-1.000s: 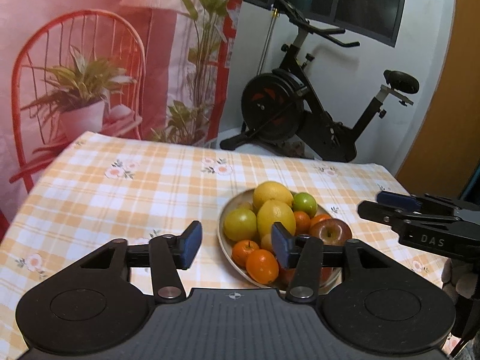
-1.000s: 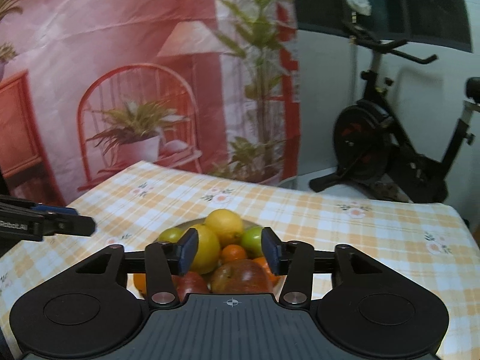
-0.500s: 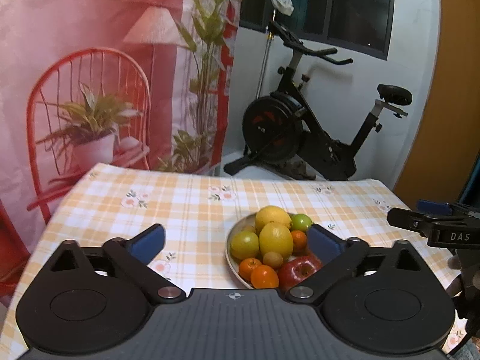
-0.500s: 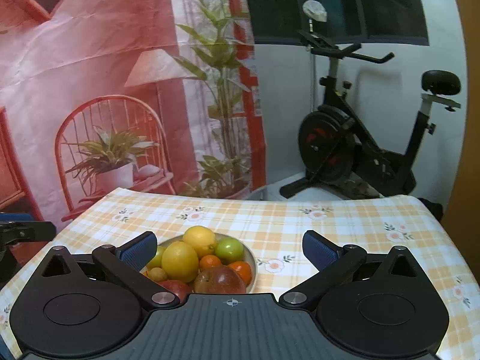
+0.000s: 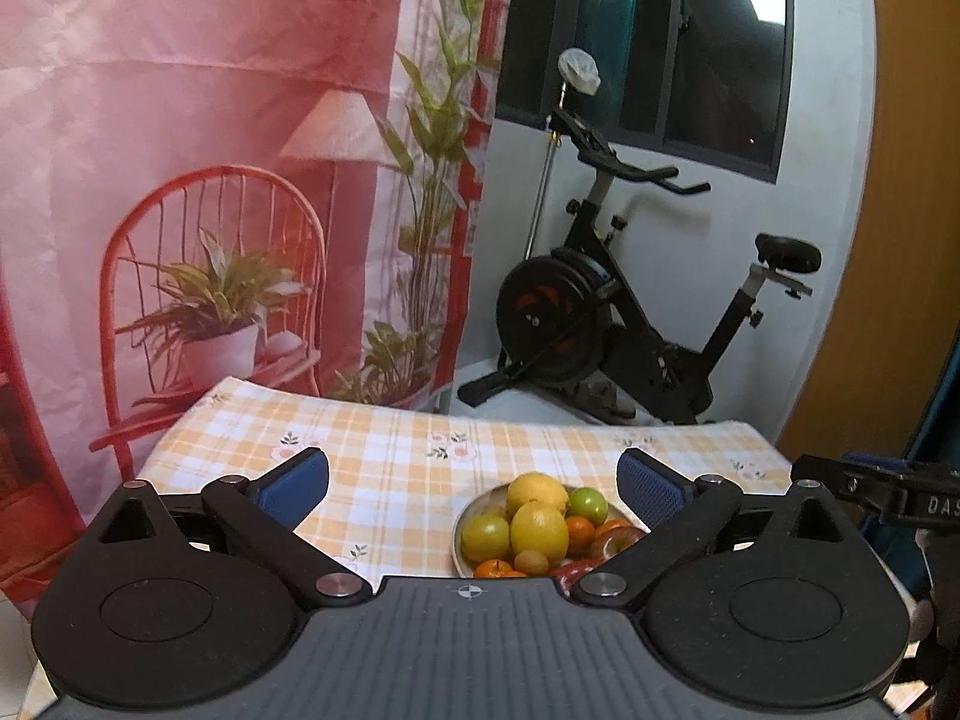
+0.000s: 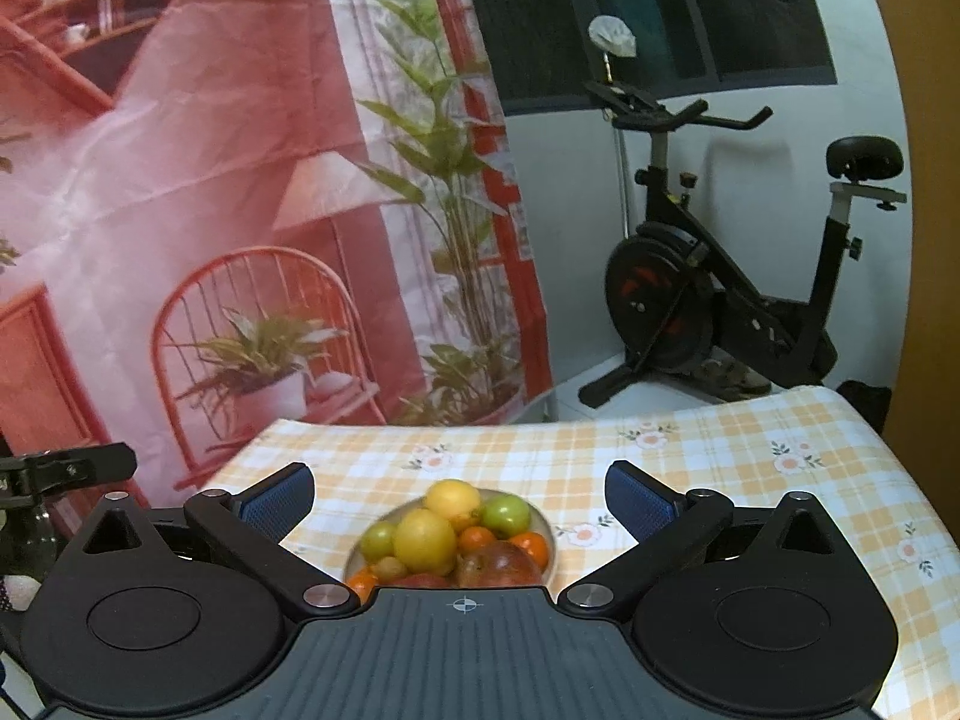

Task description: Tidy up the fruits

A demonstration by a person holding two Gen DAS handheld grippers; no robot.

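Note:
A shallow bowl heaped with fruit stands on the checked tablecloth. In it lie yellow lemons, green fruit, small oranges and a red apple. My left gripper hangs above and short of the bowl, open wide with nothing between its blue pads. My right gripper is likewise open and empty, above the bowl. Each gripper's tip shows at the edge of the other's view.
A black exercise bike stands beyond the table's far edge. A pink printed backdrop hangs behind the table on the left. An orange wall closes the right side.
Both grippers opened from a narrow gap to full width. Both drew back and rose, so the bowl looks smaller and lower in each view.

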